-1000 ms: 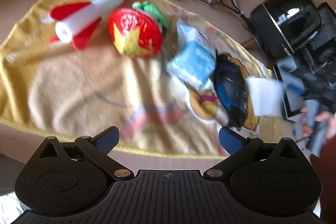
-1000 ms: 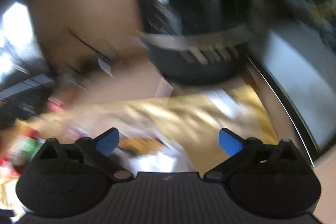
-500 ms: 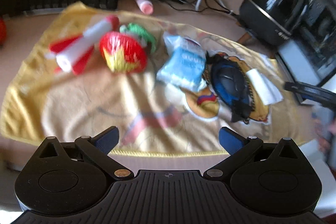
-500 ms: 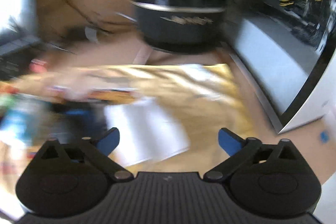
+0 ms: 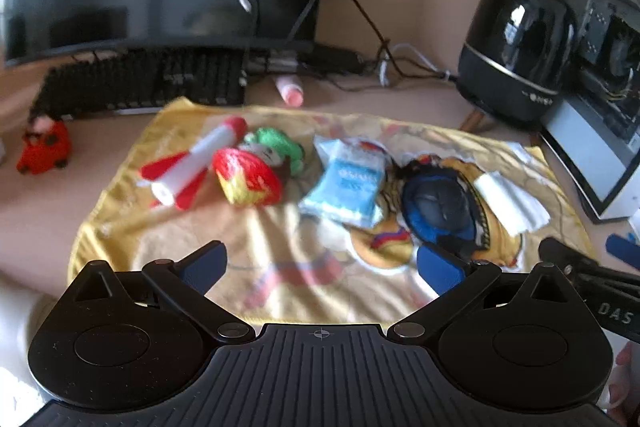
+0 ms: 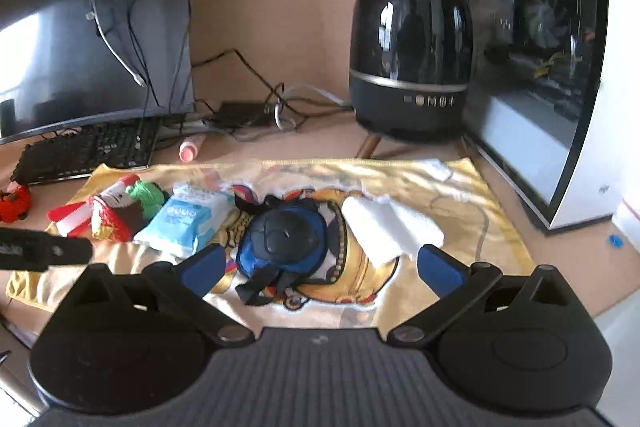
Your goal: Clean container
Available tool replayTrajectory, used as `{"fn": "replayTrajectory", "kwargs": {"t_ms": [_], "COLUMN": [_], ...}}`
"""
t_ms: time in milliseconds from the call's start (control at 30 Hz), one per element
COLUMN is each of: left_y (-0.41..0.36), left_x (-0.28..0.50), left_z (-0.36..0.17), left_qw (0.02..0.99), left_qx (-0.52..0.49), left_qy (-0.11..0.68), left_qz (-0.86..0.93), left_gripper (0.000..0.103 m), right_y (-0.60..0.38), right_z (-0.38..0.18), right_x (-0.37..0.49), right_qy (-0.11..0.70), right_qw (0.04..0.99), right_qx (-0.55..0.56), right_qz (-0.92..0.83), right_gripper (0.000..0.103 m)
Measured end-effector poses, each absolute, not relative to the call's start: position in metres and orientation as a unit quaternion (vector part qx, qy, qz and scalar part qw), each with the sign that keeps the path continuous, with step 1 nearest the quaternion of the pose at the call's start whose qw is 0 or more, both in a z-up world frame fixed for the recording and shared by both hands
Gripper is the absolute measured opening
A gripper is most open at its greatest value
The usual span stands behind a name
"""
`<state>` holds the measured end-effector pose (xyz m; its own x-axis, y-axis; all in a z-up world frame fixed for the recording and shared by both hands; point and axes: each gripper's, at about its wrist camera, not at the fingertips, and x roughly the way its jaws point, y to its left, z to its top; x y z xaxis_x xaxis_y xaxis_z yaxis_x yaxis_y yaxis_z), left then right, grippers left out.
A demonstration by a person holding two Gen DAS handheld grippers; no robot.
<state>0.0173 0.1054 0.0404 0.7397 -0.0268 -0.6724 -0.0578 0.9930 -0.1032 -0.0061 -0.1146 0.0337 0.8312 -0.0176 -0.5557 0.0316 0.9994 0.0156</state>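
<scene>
The container [image 6: 282, 241], a rounded blue pouch-like case with a dark face and black straps, lies on the yellow printed towel [image 6: 460, 195] near its middle, just beside a folded white cloth [image 6: 390, 225] on one side and a soft pale-blue wipes pack [image 6: 188, 219] on the other. Knitted toys and a foam rocket [image 5: 192, 163] crowd the towel's far end. The towel's near edge has bare fabric. Left tongs [image 5: 320, 263] and right tongs [image 6: 320, 265] both hang above the surface [image 6: 568, 267], spread wide and holding nothing. A glossy black domed appliance [image 6: 410, 67] stands behind.
</scene>
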Motion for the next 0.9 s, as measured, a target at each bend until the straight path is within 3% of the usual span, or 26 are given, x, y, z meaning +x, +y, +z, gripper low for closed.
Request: {"fn": "replayTrajectory", "kwargs": {"t_ms": [200,900], "left_y": [0.096,0.099], "left_x": [0.018,0.022], "left_z": [0.035,0.031], "left_qw": [0.925,0.922], "left_qx": [-0.016,-0.02], "left_qy": [0.379,0.386], "left_qz": [0.021,-0.002], "left_gripper": [0.103,0.103], "right_y": [-0.107,-0.117], "right_z": [0.025,0.014], "right_x": [0.003,0.012], "right_qy": [0.301,0.339], "right_qw": [0.954,0.941], "right_qx": [-0.005,0.019], "right_qz": [0.002,-0.012], "right_gripper": [0.103,0.103]}}
